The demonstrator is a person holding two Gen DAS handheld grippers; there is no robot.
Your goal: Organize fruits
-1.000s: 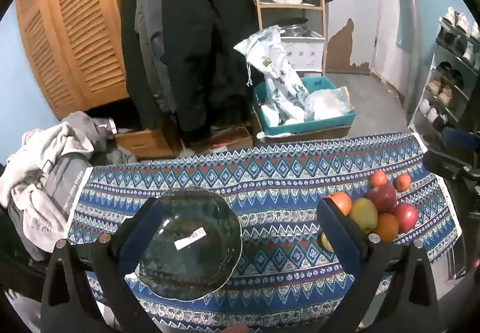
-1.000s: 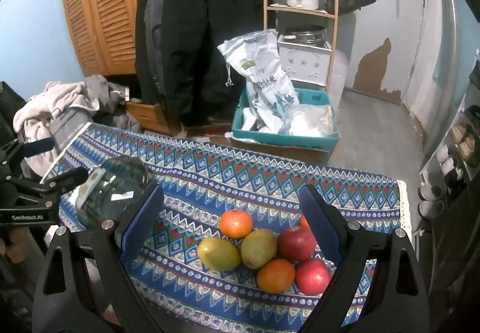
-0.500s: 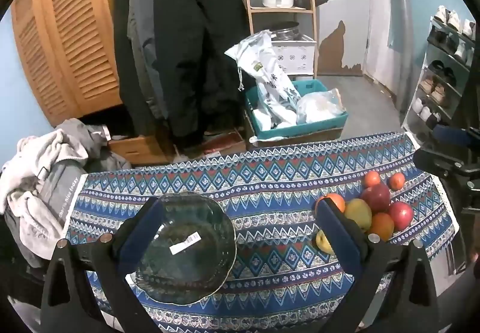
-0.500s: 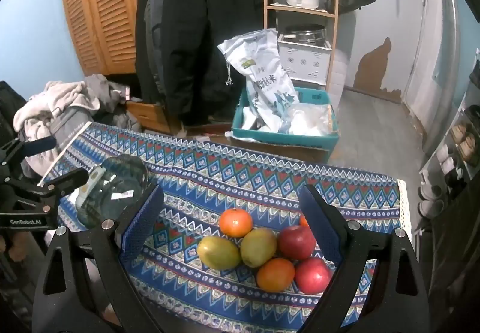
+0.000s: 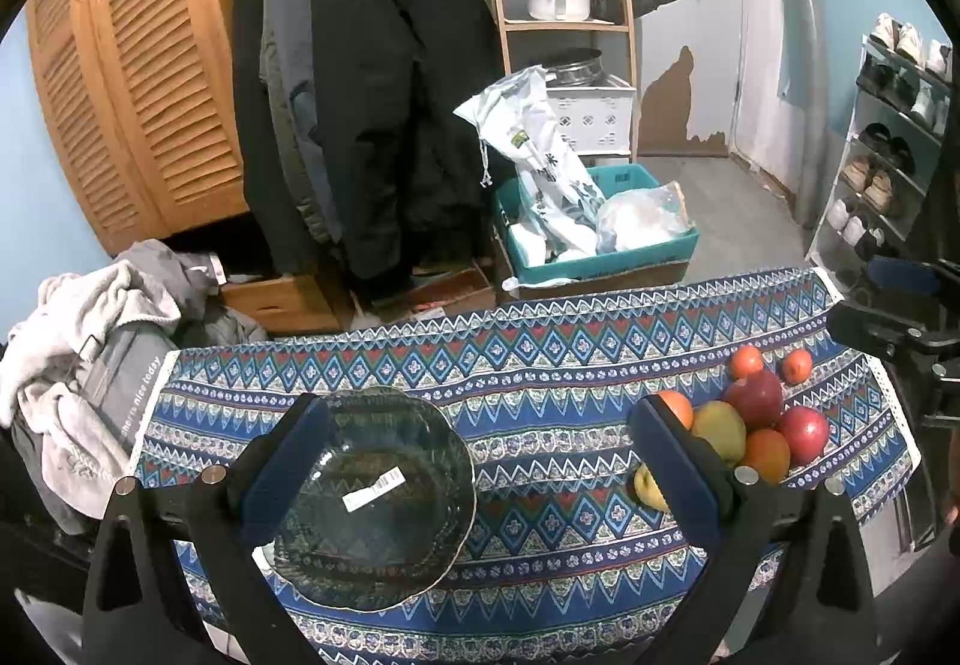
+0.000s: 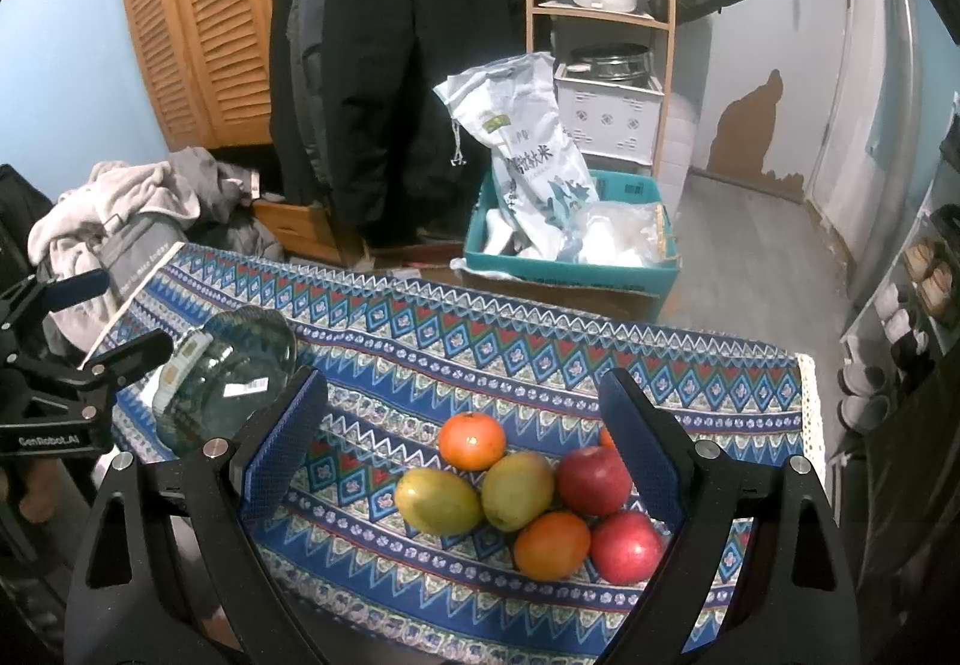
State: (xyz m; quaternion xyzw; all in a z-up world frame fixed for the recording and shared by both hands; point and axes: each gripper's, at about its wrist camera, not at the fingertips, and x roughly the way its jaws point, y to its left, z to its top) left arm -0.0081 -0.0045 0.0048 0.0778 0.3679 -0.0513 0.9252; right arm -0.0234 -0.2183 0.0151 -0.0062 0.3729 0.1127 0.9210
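Eight or so fruits (image 6: 516,491) heaped far right on the desk (image 6: 540,347), round, smooth, loosely piled. Glass bowl (image 5: 372,491) left, ribbed, slick, still stickered. Left tool (image 5: 480,479) wide above bowl; right tool (image 6: 465,464) wide over heap. Risks: nudged pile rolling off the near edge; cloth sliding; glass skidding.

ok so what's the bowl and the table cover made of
The bowl looks like clear, dark-tinted pressed glass: the pattern beneath shows through, its wavy rim glints, and a price sticker sits on it. The table cover looks like matte woven fabric with printed bands and a lacy edge, probably cotton.
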